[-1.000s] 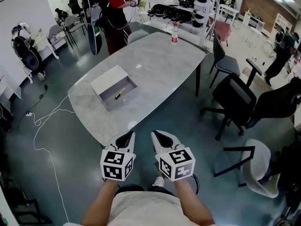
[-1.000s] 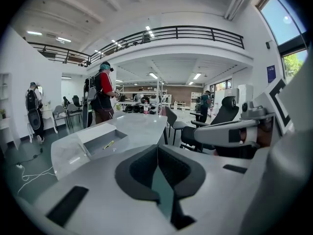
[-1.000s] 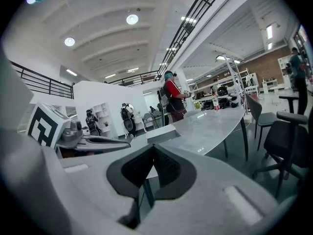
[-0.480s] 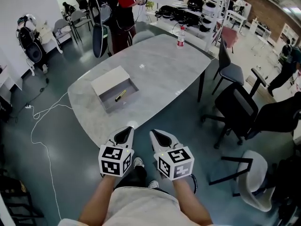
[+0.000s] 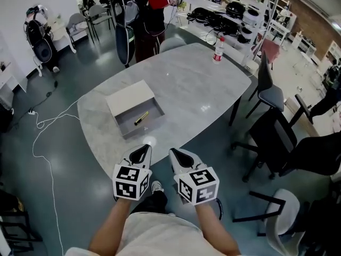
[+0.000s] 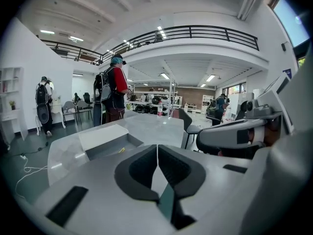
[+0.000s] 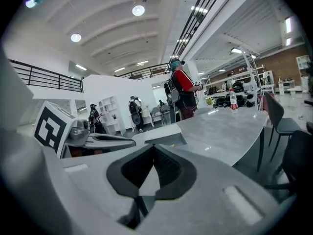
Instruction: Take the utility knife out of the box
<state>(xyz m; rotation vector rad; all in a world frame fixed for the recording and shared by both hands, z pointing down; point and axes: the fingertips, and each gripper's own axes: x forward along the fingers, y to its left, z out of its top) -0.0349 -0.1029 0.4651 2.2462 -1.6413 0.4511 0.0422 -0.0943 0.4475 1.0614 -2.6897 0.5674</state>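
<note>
In the head view the utility knife (image 5: 141, 118) inside the box (image 5: 129, 98) is only a small yellow sliver, too small to show its blade. In the left gripper view only a yellow speck of it shows over the box's near wall. Beyond the box, the standing person (image 5: 152, 15) is cut off by the top edge.

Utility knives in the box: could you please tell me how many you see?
1: the utility knife lies in the open half of the box; the covered half could hide more.

No legible text, brand, number anywhere (bottle (image 5: 217, 49) label too small to read).
</note>
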